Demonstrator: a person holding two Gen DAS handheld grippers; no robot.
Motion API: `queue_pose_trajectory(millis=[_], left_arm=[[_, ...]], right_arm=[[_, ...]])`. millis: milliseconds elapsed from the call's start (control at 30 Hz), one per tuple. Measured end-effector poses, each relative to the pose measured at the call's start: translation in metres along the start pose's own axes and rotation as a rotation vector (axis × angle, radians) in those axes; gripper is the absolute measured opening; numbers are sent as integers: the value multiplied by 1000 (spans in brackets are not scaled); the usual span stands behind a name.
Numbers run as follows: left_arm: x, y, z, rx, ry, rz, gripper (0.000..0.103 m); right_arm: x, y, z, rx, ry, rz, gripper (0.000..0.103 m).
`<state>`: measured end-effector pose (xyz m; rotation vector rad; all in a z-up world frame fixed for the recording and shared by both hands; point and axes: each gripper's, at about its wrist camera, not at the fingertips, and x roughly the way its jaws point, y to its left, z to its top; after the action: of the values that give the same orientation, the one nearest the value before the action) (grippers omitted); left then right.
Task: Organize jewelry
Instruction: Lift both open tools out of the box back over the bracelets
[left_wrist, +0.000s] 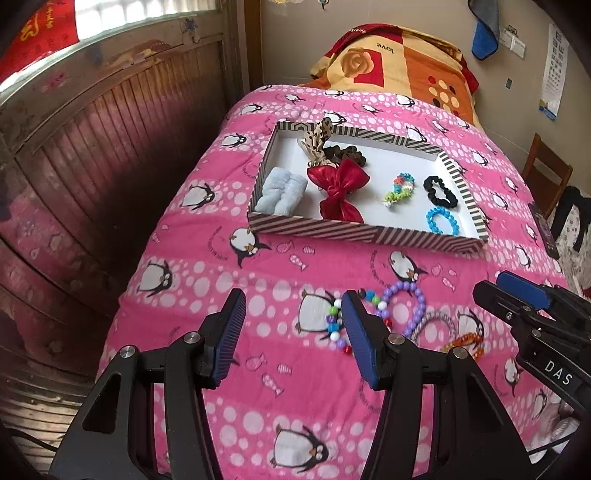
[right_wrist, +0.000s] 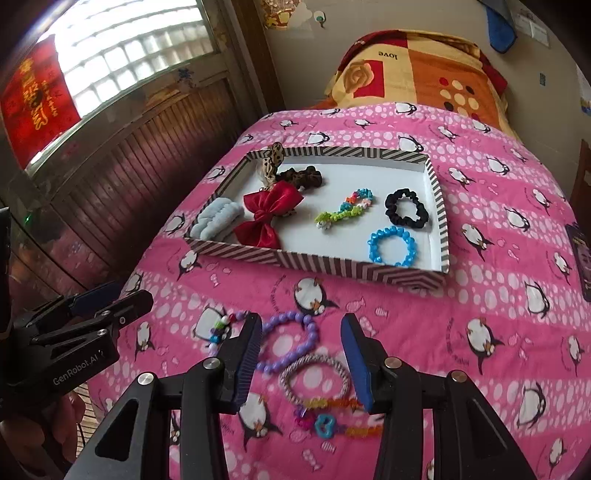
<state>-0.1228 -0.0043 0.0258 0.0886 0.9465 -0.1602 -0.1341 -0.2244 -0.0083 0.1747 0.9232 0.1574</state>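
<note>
A striped tray (left_wrist: 317, 228) (right_wrist: 321, 264) lies on the pink penguin bedspread. In it are a red bow (right_wrist: 267, 218), a blue bead bracelet (right_wrist: 393, 245), a black scrunchie (right_wrist: 406, 208), a colourful bead string (right_wrist: 345, 208), a pale blue fluffy band (right_wrist: 218, 219) and a brown scrunchie (right_wrist: 299, 175). Loose on the bedspread in front of the tray lie a purple bead bracelet (right_wrist: 290, 341) (left_wrist: 410, 306), a silver-grey bracelet (right_wrist: 314, 378), a multicoloured bead bracelet (left_wrist: 338, 325) and an orange-and-blue charm bracelet (right_wrist: 332, 417). My left gripper (left_wrist: 293, 332) is open and empty. My right gripper (right_wrist: 301, 360) is open above the loose bracelets.
A folded orange and red blanket (left_wrist: 399, 59) lies at the head of the bed. A wooden panelled wall (left_wrist: 92, 155) runs along the left side. A wooden chair (left_wrist: 546, 173) stands at the right. A dark flat object (right_wrist: 580, 258) lies at the bed's right edge.
</note>
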Motion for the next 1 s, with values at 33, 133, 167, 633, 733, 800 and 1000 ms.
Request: queue_pose_trajectory(millis=[33,133,167,633,733,800,1000], left_arm=[[-3,0,-3,3,-5,0,54],[-10,-1,-10,14,-16,1,54],[-12,-1,-12,17,-19,0,54],[-39,-6,-38,46,-68,-11,54],[-42,-8,-42,56,-74,-12,54],[-44,-9,-44,63,-76,-11,54],[-46,-12,-48,68,-80,-13,54]], right_arm=[[-3,0,-2,0,-2,-2,43],[-11,2,-11,2,-11,-10,43],[-14,3,-14,3,-12,-13,43],[-42,5,-50,18,-34,-46,51],[-45,5,-55,20,-35,-51,51],[-47,4,-58,23,-34,-56,51],[-49,-1,-65,39,-30,-63,51]])
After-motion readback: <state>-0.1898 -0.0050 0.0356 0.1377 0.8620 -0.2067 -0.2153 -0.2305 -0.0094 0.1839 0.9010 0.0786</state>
